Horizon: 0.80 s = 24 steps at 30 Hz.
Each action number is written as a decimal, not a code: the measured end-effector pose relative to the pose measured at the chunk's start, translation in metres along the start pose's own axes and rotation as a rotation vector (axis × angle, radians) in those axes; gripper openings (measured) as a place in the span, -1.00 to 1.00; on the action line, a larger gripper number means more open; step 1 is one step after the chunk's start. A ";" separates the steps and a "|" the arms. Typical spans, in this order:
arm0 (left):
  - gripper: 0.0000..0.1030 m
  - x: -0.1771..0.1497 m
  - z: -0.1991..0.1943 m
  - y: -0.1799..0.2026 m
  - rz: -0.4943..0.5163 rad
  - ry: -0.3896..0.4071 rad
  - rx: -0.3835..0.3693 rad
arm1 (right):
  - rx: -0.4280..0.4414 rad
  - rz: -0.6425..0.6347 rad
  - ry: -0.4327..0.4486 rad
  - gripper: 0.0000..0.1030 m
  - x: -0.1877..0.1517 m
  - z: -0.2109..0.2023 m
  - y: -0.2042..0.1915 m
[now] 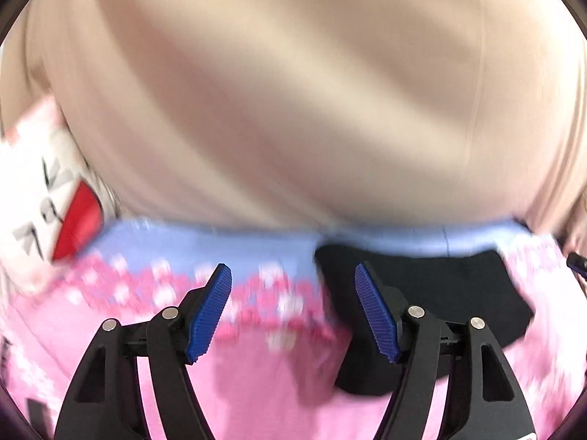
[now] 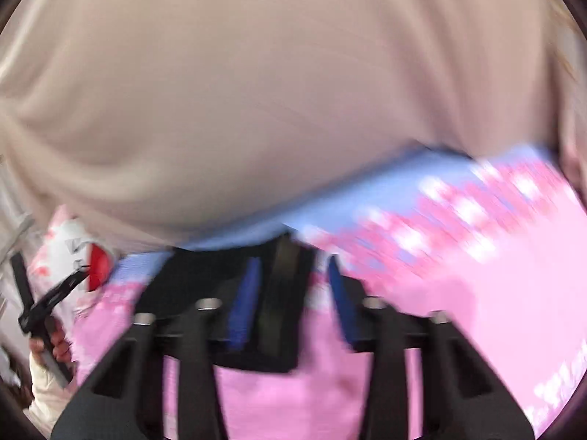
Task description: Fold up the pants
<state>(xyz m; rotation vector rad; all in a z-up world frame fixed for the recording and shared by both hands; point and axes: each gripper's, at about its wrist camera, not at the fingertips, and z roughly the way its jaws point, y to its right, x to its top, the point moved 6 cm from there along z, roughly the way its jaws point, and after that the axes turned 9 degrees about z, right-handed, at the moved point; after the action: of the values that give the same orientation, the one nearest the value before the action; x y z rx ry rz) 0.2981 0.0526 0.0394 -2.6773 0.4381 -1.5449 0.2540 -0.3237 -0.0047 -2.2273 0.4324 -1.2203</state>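
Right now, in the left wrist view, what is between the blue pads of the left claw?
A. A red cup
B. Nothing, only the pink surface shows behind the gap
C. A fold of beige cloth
B: the left claw stands open, and only the pink patterned cover shows through the gap.

One beige garment point(image 1: 275, 91), probably the pants, is counted, filling most of both views. One folded black item point(image 1: 440, 286) is noted on one pink patterned cover point(image 1: 256, 385). Two grippers are tallied: the left gripper point(image 1: 293, 308) and the right gripper point(image 2: 290, 304). One hand point(image 2: 60, 346) is seen.
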 end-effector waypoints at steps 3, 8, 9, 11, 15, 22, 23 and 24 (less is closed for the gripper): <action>0.37 0.027 0.023 0.049 -0.028 -0.015 -0.054 | 0.079 -0.064 -0.077 -0.53 -0.007 0.052 -0.057; 0.40 -0.009 0.142 0.104 -0.027 -0.275 -0.115 | -0.018 -0.026 -0.201 -0.54 -0.035 0.160 -0.057; 0.41 -0.024 0.162 0.106 0.000 -0.343 -0.095 | -0.102 -0.014 -0.206 -0.68 -0.035 0.174 -0.035; 0.45 -0.038 0.174 0.104 0.011 -0.344 -0.131 | -0.093 0.111 -0.225 -1.00 -0.034 0.188 0.014; 0.40 -0.027 0.115 0.078 0.030 -0.223 -0.172 | -0.024 0.201 -0.278 -0.89 -0.025 0.165 0.022; 0.67 -0.067 0.002 -0.030 -0.089 -0.176 -0.044 | 0.106 -0.326 -0.262 -0.29 -0.123 0.052 -0.122; 0.67 -0.082 -0.003 -0.042 -0.110 -0.204 -0.016 | 0.135 -0.366 -0.306 -0.29 -0.151 0.054 -0.142; 0.67 -0.092 -0.001 -0.049 -0.127 -0.225 0.009 | 0.150 -0.396 -0.336 -0.28 -0.168 0.060 -0.158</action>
<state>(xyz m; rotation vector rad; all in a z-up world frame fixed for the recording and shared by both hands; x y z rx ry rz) 0.2649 0.1227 -0.0303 -2.8774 0.2563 -1.2443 0.2173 -0.0918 -0.0463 -2.3907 -0.2349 -0.9905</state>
